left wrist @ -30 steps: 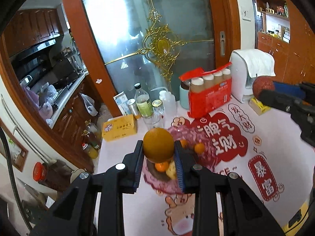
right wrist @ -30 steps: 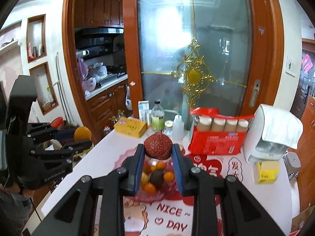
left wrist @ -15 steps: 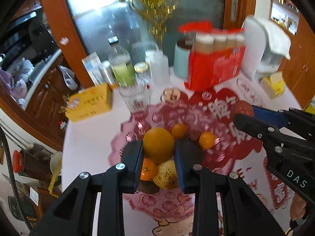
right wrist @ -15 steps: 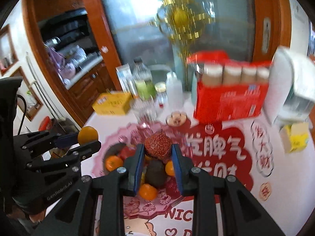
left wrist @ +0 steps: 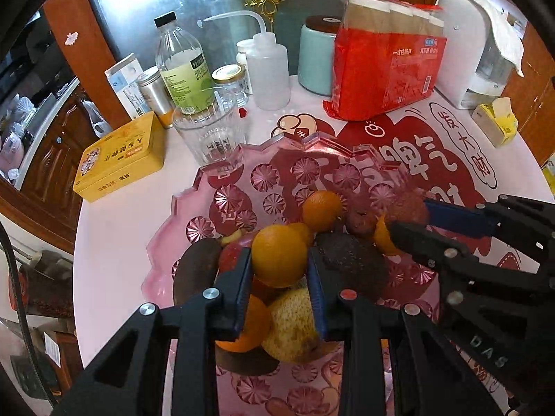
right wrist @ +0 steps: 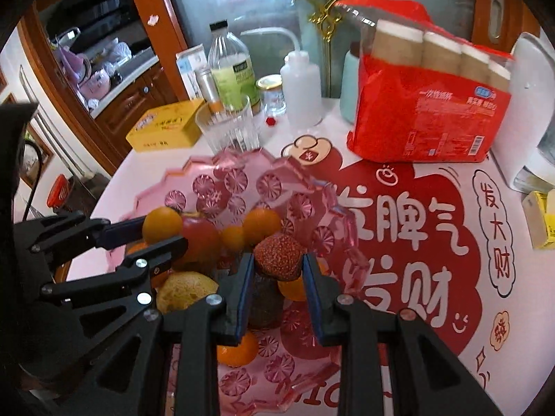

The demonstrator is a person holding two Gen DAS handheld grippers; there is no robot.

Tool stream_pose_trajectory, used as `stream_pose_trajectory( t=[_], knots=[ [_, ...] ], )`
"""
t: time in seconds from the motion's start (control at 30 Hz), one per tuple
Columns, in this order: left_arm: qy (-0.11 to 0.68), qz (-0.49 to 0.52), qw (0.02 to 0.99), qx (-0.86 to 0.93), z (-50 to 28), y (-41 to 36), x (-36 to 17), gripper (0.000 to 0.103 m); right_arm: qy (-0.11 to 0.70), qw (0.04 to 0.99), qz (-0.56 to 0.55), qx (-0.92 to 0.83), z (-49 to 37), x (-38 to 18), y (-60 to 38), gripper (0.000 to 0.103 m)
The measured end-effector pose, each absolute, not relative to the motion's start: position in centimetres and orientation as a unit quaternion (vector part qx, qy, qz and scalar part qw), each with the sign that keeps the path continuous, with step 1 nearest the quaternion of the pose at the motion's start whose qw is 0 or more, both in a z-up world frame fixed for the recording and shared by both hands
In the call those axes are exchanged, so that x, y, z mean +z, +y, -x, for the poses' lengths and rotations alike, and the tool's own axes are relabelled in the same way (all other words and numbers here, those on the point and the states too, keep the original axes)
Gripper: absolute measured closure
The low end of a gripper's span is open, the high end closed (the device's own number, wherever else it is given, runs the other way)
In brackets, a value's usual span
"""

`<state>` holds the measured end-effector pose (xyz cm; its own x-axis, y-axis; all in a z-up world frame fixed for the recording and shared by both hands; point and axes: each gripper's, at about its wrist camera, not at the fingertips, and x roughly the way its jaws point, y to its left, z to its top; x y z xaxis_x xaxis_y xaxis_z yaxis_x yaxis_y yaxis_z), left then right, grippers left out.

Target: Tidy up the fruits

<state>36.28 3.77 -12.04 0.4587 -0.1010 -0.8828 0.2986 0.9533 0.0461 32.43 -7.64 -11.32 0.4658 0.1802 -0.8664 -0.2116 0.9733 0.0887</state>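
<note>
Tongs first: left tongs [left wrist: 279,270] pinch an orange [left wrist: 279,256], right tongs [right wrist: 277,268] pinch a bumpy red fruit [right wrist: 277,256], both low over the pink tray [left wrist: 222,180]'s pile. I'd ease each into a gap before releasing so nothing rolls.

tray [left wrist: 194,228]: glossy clear pink plastic | tumbler [left wrist: 208,135]: ribbed glass | lychee [right wrist: 279,256]: rough, bumpy skin

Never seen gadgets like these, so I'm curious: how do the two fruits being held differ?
The orange in the left gripper is smooth and plain orange; the red fruit in the right gripper is bumpy and dark red. The orange looks rounder, the red fruit more heart-shaped. Both are clamped between blue pads over the pink tray.
</note>
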Motion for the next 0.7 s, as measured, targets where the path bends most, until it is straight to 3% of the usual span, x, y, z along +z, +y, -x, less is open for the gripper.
stream_pose_trajectory(
  t=[0.23, 0.3, 0.37, 0.7],
  knots=[
    [0.484, -0.124, 0.861, -0.099, -35.5, 4.0, -11.5, 0.044, 0.499, 0.859, 0.028, 0.111, -32.3, -11.6, -7.5, 0.073],
    [0.479, -0.124, 0.863, -0.096, -35.2, 4.3, -11.1, 0.027, 0.502, 0.858, 0.022, 0.109, -32.3, -11.7, -7.7, 0.073],
    [0.474, -0.122, 0.867, -0.091, -35.0, 4.6, -10.6, 0.021, 0.505, 0.856, 0.015, 0.107, -32.3, -11.6, -8.0, 0.073],
    [0.458, -0.123, 0.877, -0.081, -32.2, 5.0, -7.1, 0.017, 0.485, 0.868, 0.008, 0.110, -29.9, -8.9, -8.2, 0.070]
  ],
)
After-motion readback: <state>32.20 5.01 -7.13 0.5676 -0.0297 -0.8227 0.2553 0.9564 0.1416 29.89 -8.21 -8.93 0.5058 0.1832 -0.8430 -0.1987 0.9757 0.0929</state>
